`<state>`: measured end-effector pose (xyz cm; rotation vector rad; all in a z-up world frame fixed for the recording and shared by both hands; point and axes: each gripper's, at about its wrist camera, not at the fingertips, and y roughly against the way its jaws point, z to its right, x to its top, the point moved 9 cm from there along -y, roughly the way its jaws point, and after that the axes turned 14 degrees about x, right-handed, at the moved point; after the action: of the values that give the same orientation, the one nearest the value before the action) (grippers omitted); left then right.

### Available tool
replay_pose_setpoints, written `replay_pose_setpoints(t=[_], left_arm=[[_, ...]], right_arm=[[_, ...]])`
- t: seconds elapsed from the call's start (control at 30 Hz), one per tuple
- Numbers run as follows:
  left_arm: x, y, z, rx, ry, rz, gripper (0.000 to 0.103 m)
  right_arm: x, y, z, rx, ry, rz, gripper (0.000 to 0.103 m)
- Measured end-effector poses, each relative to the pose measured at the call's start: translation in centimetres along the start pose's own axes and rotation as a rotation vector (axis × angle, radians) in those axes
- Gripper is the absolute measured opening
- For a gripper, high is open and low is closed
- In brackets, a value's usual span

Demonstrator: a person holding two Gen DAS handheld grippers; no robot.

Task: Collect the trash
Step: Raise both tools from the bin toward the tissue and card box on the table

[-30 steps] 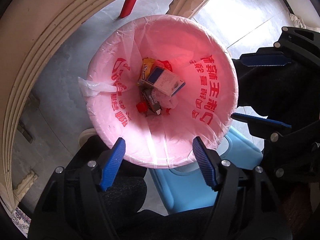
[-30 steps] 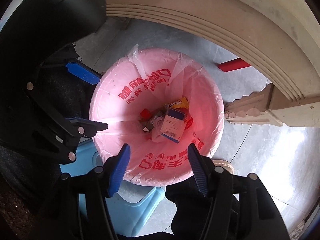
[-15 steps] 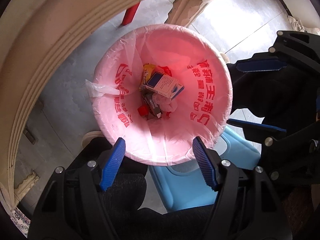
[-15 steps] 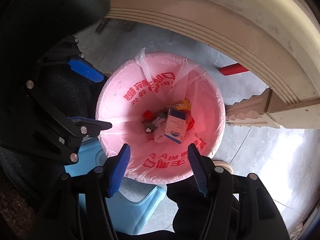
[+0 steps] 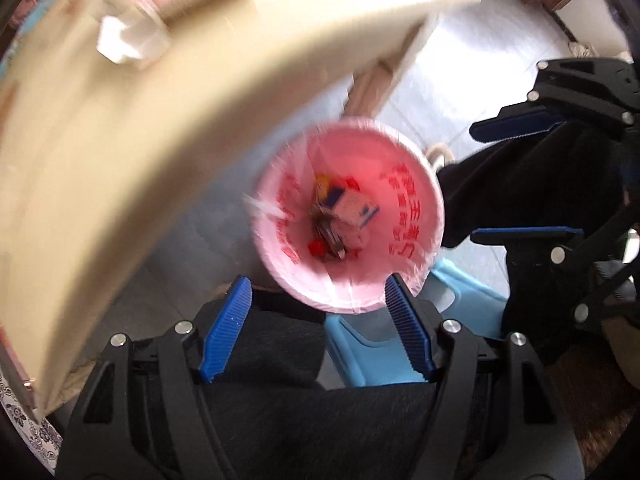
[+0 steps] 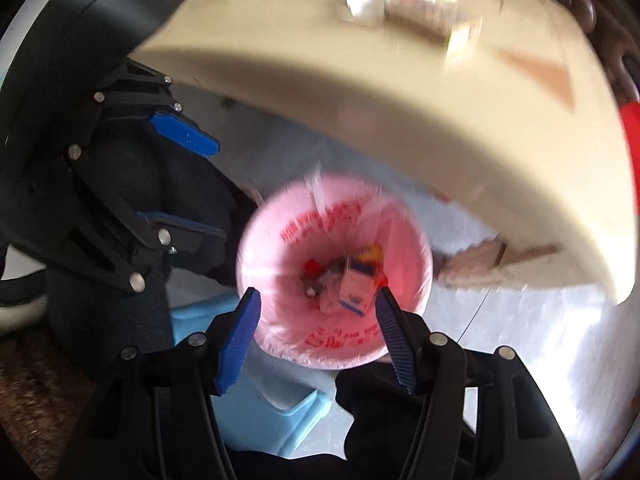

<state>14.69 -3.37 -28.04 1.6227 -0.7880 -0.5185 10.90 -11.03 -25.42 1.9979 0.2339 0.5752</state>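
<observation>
Two sets of tongs hang over a pink-lined trash bin (image 5: 348, 216) standing on the floor beside a cream worktop (image 5: 120, 160), and both are empty. At far left in the left wrist view, white crumpled paper (image 5: 128, 40) lies on the worktop, blurred, next to what may be a clear container; this looks like the trash not yet collected. The left tongs (image 5: 318, 328) stand wide with nothing between the pads, pointing down at the bin's near rim. Inside the bin lie a white and blue carton (image 5: 352, 208), a yellow wrapper and a red cap. To the right, the right tongs (image 5: 524, 176) are seen side on, their jaws opening with nothing between them. In the right wrist view the white paper (image 6: 366, 0) sits up at the far top, well apart from the right tongs, across the worktop edge. Which hand is nearer I cannot tell, nor the paper's long axis through the blur.
</observation>
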Motion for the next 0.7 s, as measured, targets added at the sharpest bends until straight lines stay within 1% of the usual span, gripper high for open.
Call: replay_pose_setpoints(t=[0.03, 0.1, 0.2, 0.3, 0.37, 0.47, 0.57, 0.63, 0.7], left_arm=[[0.3, 1.2, -0.6, 0.009, 0.005, 0.018, 0.068], [1.1, 4.8, -2.8, 0.037, 0.019, 0.073, 0.068], [2.4, 9.6, -5.8, 0.071, 0.041, 0.137, 0.068], [4.1, 13.5, -8.3, 0.11, 0.059, 0.183, 0.069], [5.3, 15.9, -9.8, 0.134, 0.073, 0.204, 0.071], [7.5, 17.9, -11.3, 0.152, 0.088, 0.211, 0.072], [9.3, 18.9, -11.8, 0.169, 0.103, 0.199, 0.072], [10.4, 19.0, -12.2, 0.164, 0.119, 0.189, 0.072], [11.9, 18.9, -12.7, 0.152, 0.135, 0.177, 0.072]], right_arm=[[0.5, 1.0, -0.3, 0.0, 0.01, 0.021, 0.066], [1.6, 3.4, -1.0, 0.006, 0.034, 0.061, 0.066], [3.3, 6.7, -1.7, -0.015, 0.074, 0.112, 0.066], [5.0, 9.5, -2.4, -0.014, 0.104, 0.15, 0.066], [6.2, 11.3, -2.6, 0.005, 0.116, 0.167, 0.066], [7.7, 13.6, -2.5, 0.0, 0.129, 0.2, 0.066], [9.8, 15.9, -1.8, -0.02, 0.15, 0.234, 0.066], [10.7, 17.0, -1.4, -0.021, 0.16, 0.249, 0.068], [11.9, 18.4, -0.9, -0.031, 0.174, 0.282, 0.08]])
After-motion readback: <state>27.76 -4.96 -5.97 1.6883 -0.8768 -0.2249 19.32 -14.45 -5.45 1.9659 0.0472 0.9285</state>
